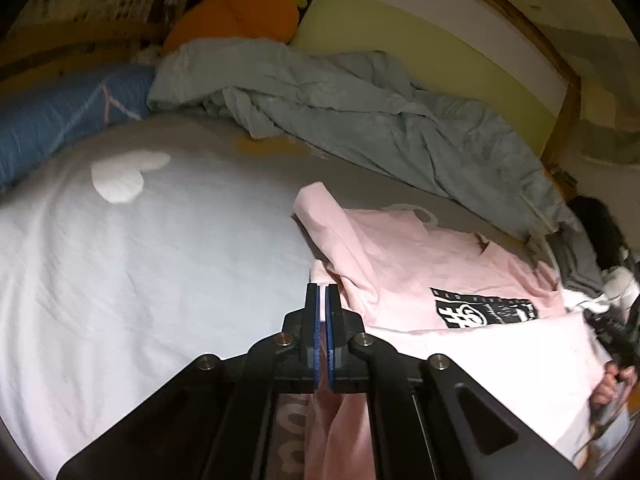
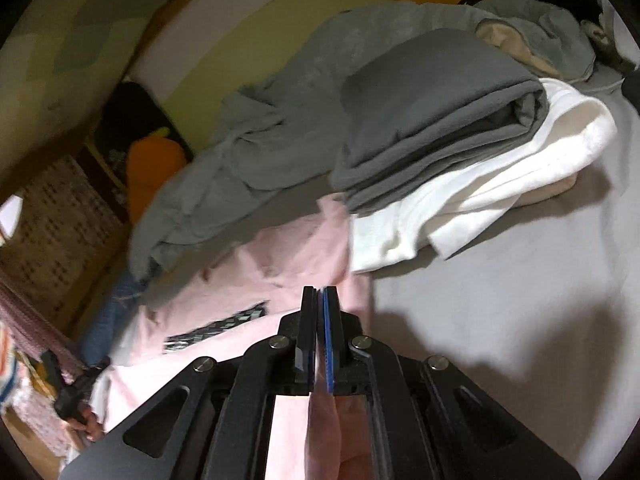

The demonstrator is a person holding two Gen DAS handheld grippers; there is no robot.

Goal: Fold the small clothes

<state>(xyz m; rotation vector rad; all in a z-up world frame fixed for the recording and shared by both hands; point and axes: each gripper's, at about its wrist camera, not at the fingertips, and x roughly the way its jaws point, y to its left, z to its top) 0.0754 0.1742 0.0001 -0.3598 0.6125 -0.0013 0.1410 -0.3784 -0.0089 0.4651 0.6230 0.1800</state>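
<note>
Pale bed sheet (image 1: 120, 280) across most of both views; yellow-green wall (image 1: 420, 40) behind. Rumpled grey blanket (image 1: 360, 120) along far edge. Pink shirt (image 1: 400, 272) spread flat beside grey-and-white stack (image 2: 440, 140). Left gripper (image 1: 322, 292) and right gripper (image 2: 320, 294): jaws nearly closed, pink cloth pinched low. Shirt's near edge hidden.
</note>
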